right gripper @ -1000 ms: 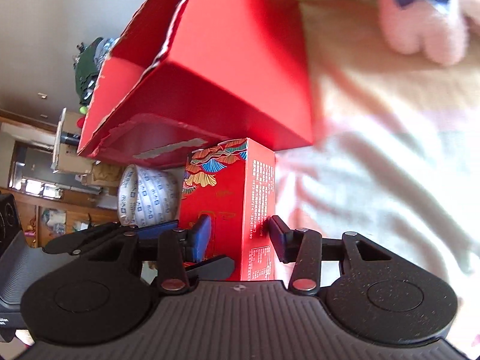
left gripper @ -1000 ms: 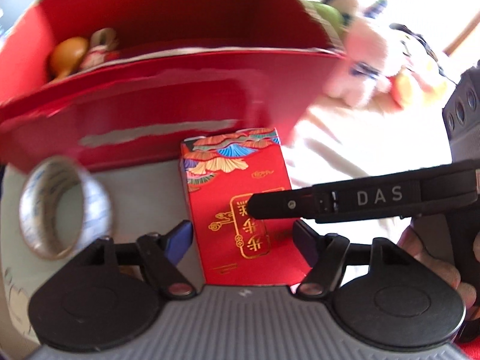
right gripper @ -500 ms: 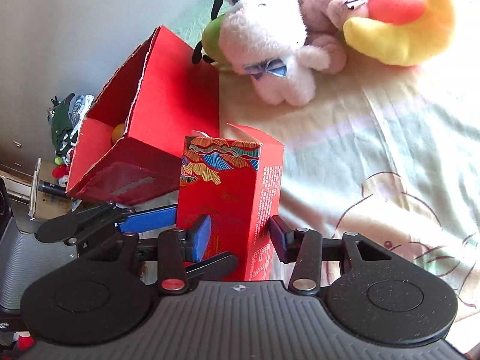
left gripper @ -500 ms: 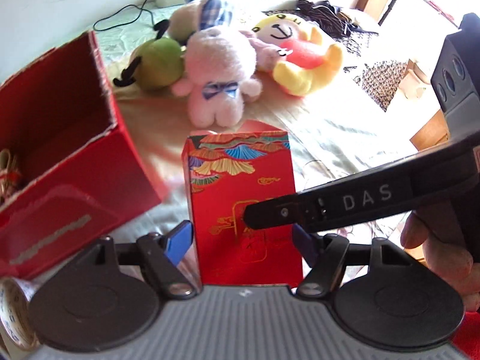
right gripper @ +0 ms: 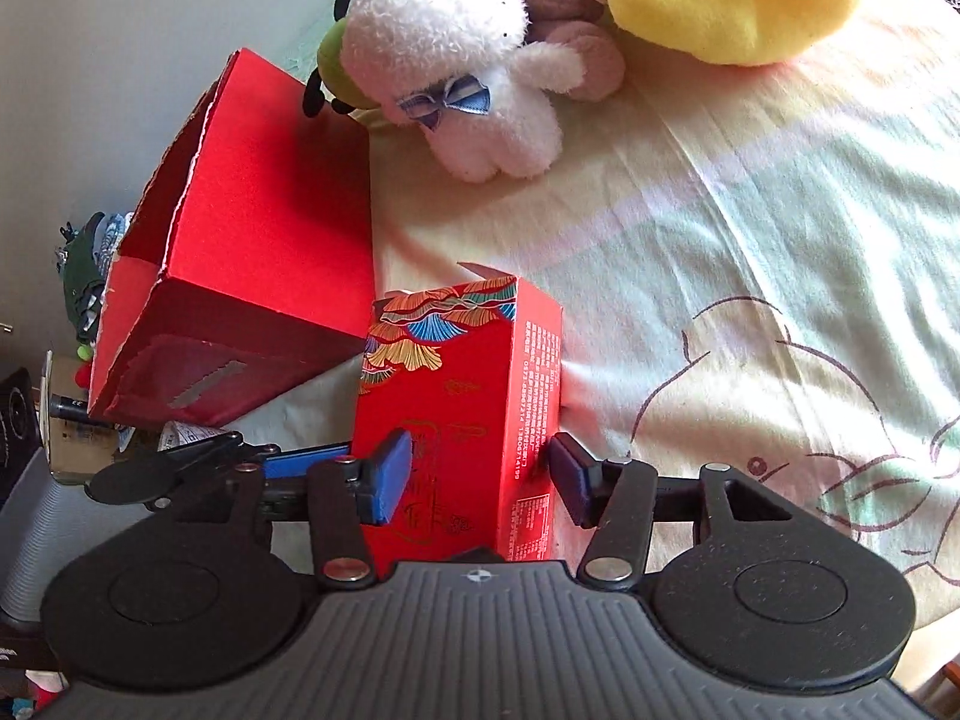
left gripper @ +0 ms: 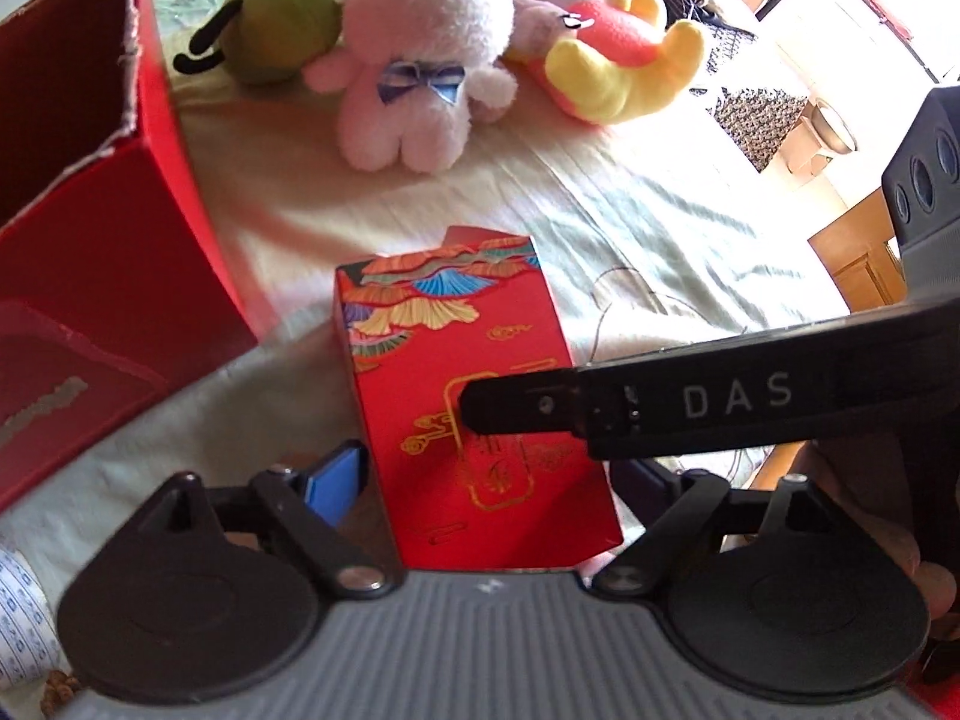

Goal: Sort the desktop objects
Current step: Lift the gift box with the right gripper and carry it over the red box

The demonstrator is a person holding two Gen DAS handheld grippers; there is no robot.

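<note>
Between both sets of blue pads, at lower centre of each frame, you have the small red carton (left gripper: 474, 414) with fan patterns and gold lettering, standing upright on the bed sheet (left gripper: 630, 210). Your left hand-held gripper (left gripper: 480, 480) brackets it: the left pad (left gripper: 336, 480) sits just beside the carton's left edge, while the right pad is hidden behind the black finger of the other tool, so you cannot tell whether that grip is clamped. Your right hand-held gripper (right gripper: 480, 474) is set around the same carton, its left pad (right gripper: 390, 477) lying against the front face and its right pad (right gripper: 570, 477) touching the printed side panel, so it looks clamped on the carton. At the left of both frames sits the large red open box (right gripper: 258, 252), torn along its rim, close to the carton. Across the top of the frames lie plush toys: a pink bunny with a blue bow (left gripper: 420, 78), a green plush (left gripper: 282, 18) to its left, and a yellow-and-red plush (left gripper: 612, 54) to its right. A roll of printed tape (left gripper: 21, 618) shows at the lower left edge of the left view.
</note>
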